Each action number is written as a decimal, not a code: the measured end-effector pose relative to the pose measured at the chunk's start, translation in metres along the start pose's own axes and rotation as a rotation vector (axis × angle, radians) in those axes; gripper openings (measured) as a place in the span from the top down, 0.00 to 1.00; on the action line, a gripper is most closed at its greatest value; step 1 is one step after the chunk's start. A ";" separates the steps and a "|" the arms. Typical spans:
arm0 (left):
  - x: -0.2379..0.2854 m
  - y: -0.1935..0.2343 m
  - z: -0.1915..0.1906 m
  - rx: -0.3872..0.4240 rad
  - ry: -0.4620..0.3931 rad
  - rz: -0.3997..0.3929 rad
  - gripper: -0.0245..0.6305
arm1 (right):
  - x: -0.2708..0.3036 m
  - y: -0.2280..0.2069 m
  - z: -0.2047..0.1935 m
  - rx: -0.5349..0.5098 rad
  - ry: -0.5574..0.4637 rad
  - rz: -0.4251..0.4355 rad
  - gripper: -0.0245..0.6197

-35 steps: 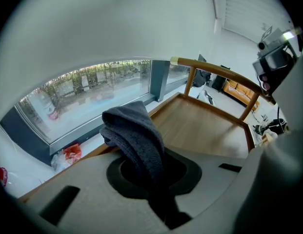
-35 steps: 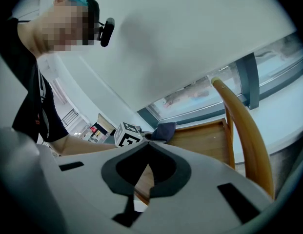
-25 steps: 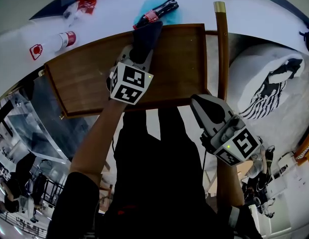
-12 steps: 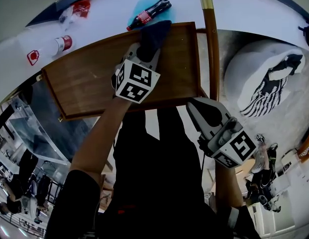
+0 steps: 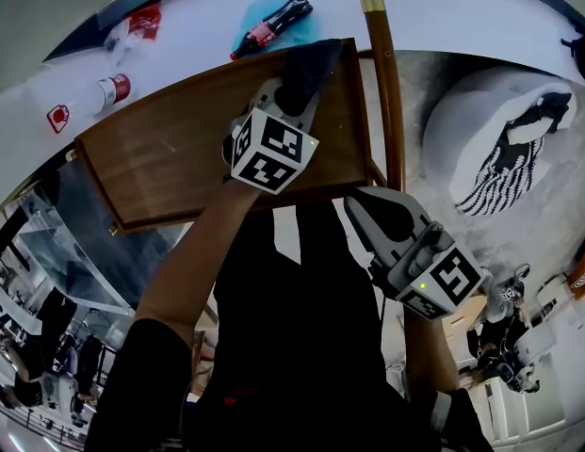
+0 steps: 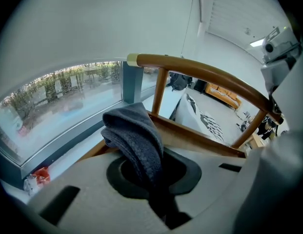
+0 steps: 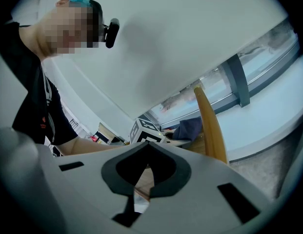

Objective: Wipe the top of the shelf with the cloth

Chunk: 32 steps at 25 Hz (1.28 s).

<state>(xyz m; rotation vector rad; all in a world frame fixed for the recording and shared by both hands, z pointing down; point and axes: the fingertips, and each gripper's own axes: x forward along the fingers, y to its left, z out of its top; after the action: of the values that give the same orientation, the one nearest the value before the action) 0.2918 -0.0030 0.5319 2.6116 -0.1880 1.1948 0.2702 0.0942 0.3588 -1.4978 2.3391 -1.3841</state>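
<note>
- Clamping the cloth (image 5: pixel 313 64), the left gripper (image 5: pixel 290 97) presses it on the shelf top (image 5: pixel 170 158), upper centre, near the board's right end.
- Bare wood runs lengthwise toward frame left.
- Right gripper (image 5: pixel 365 217), jaws together and empty, hangs lower right.

Cloth (image 5: pixel 312 62): dark grey-blue, thick knit, folded into a bunch. It is clamped btw. the jaws of the left gripper (image 5: pixel 294 90), w/ the free end draped fwd over the jaw tips. It is held down on the shelf top (image 5: pixel 160 153) at the far right corner, against the rim. Shelf top: brown wood board, glossy, edged w/ a raised strip.
</note>
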 end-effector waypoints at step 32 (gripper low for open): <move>-0.251 0.107 -0.171 -0.258 -0.083 0.251 0.89 | 0.163 0.161 -0.034 -0.185 0.165 0.180 0.96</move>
<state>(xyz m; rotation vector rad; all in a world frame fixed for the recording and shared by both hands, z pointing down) -0.0202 -0.0535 0.4687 2.4624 -0.6573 1.0546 0.0534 0.0172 0.3327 -1.2138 2.6911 -1.3263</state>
